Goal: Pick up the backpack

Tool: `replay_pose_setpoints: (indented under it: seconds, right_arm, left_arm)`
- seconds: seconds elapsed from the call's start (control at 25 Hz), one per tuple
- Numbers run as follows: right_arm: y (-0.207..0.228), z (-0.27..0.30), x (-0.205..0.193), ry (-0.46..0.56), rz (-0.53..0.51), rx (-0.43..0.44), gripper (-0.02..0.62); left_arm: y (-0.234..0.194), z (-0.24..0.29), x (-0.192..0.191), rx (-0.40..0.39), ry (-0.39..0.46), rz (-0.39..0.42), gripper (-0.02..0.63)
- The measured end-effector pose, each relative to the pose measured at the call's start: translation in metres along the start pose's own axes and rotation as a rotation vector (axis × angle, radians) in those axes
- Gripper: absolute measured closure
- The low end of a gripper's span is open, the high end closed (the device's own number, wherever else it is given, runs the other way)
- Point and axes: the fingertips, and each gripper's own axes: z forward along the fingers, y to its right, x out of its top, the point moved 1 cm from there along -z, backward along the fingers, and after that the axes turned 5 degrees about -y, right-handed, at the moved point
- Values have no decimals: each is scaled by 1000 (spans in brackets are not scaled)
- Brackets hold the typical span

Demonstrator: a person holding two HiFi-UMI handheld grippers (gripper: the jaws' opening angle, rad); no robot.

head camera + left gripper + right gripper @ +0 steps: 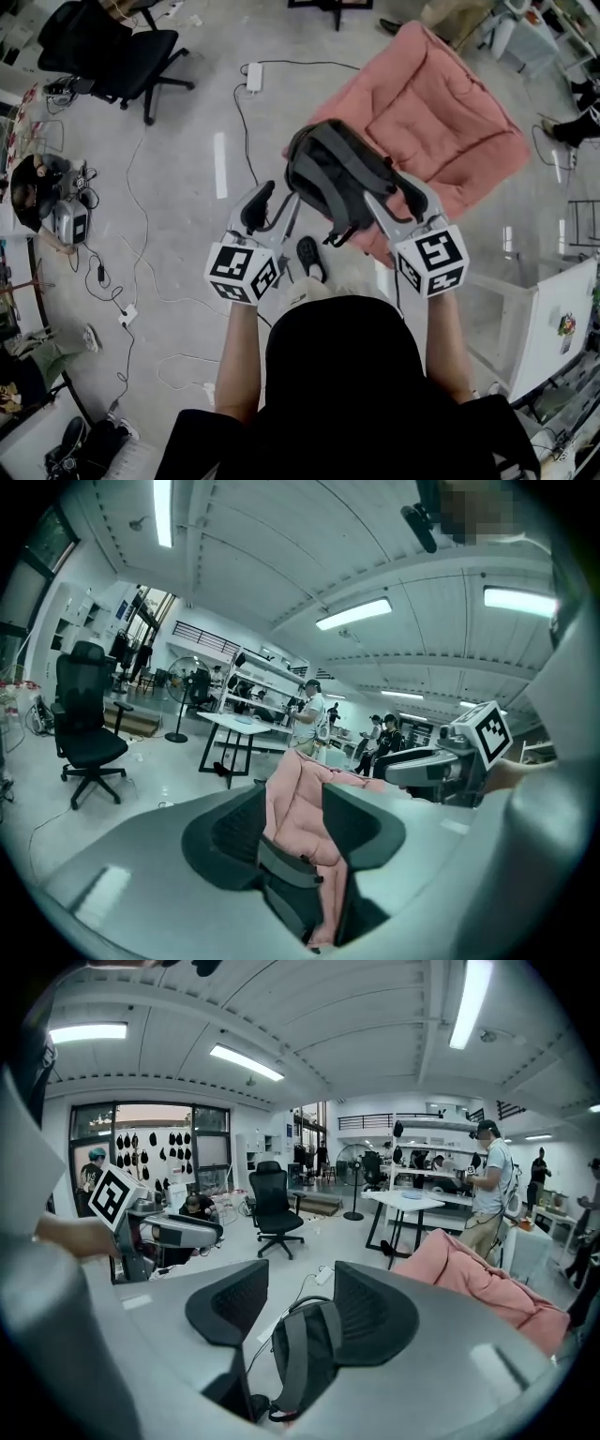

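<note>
No legible text or labels

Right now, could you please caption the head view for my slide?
Seen from above, the left gripper and right gripper, both open, flank the backpack at the edge of the cushion.
</note>
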Motion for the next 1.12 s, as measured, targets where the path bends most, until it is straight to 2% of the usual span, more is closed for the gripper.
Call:
replay_pose_setpoints:
  seconds: [0.24, 0.4, 0.8, 1.12]
  right_arm:
    - [-5, 36, -10, -86, -8, 5, 393]
    - [-6, 54, -17, -125, 9, 18, 393]
    - [25, 106, -30, -191, 29, 76, 394]
    - [76, 165, -46, -249, 53, 119, 394]
  left_arm:
    - [-22, 28, -15, -70, -57, -33, 425]
    - [-31, 39, -30, -83, -98, -45, 425]
    - [-57, 84, -59, -46, -180, -85, 423]
    - [-88, 144, -79, -1, -234, -121, 425]
